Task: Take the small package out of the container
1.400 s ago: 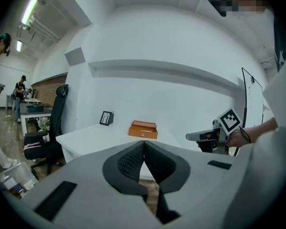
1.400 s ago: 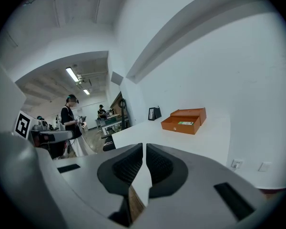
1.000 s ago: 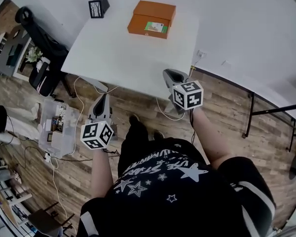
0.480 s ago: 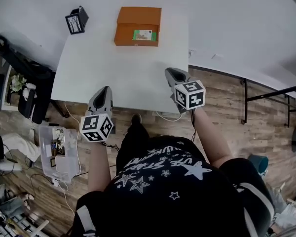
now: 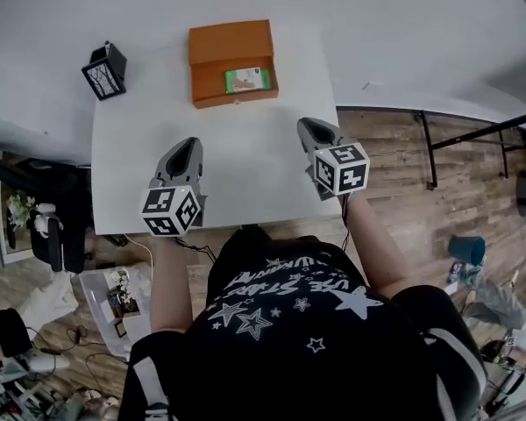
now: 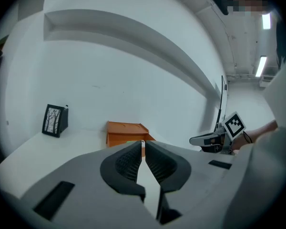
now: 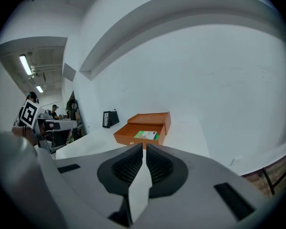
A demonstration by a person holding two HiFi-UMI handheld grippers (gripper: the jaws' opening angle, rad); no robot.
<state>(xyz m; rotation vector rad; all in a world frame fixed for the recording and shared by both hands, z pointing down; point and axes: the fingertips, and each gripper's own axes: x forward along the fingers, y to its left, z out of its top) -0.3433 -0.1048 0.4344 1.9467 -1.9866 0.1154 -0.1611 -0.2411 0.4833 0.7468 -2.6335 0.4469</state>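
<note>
Both my grippers, the left gripper (image 5: 184, 145) and the right gripper (image 5: 307, 126), hang over the near part of the white table (image 5: 245, 169), jaws pinched together, nothing in either. The small green package (image 5: 247, 80) sits inside the open orange box (image 5: 232, 100) at the far end, well apart from both. A black picture frame (image 5: 105, 70) stands left of the box.

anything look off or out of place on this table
Nothing stands out. The orange container sits open and flat on the white table, the small green package lies inside it, and the black frame stands upright to its left.
</note>
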